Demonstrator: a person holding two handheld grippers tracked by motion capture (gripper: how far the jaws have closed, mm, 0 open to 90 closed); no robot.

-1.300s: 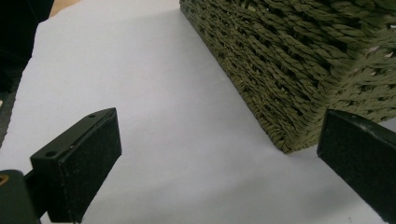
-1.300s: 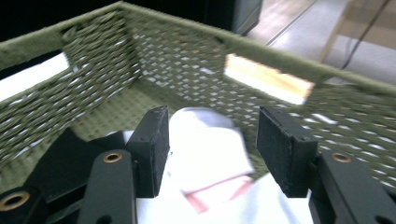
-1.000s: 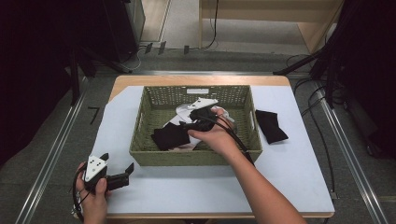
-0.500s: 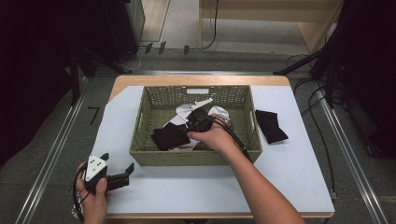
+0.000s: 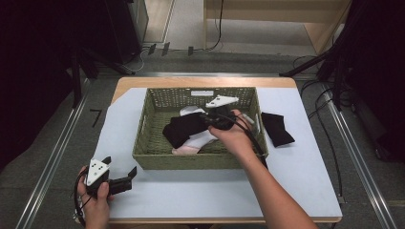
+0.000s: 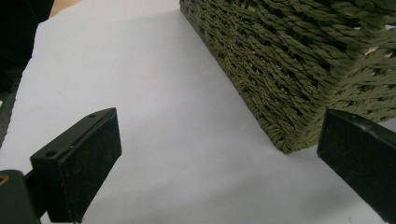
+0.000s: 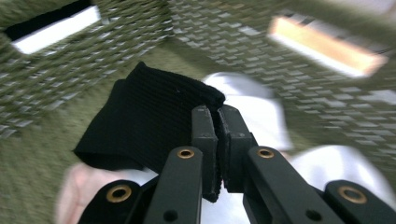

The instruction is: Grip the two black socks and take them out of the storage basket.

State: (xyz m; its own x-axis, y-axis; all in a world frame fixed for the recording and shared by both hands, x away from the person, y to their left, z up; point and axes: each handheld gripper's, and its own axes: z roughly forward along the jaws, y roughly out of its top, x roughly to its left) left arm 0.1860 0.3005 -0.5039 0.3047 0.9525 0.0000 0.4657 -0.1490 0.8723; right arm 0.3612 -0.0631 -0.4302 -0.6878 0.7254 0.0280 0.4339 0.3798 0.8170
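Observation:
A green woven basket stands mid-table with black and white socks inside. My right gripper reaches into it and is shut on a black sock, which hangs from its jaws above white socks. Another black sock lies on the white table cover to the right of the basket. My left gripper rests near the table's front left corner, open, with nothing between its pads; the basket's corner is just ahead of it.
The table is covered with a white sheet. Metal floor rails run along both sides, and cables and dark stands sit behind the table. The basket wall with a handle slot is close ahead of the right gripper.
My right gripper has shifted slightly left and lifted the black sock, stretching it out over the white socks. The left gripper has stayed where it was.

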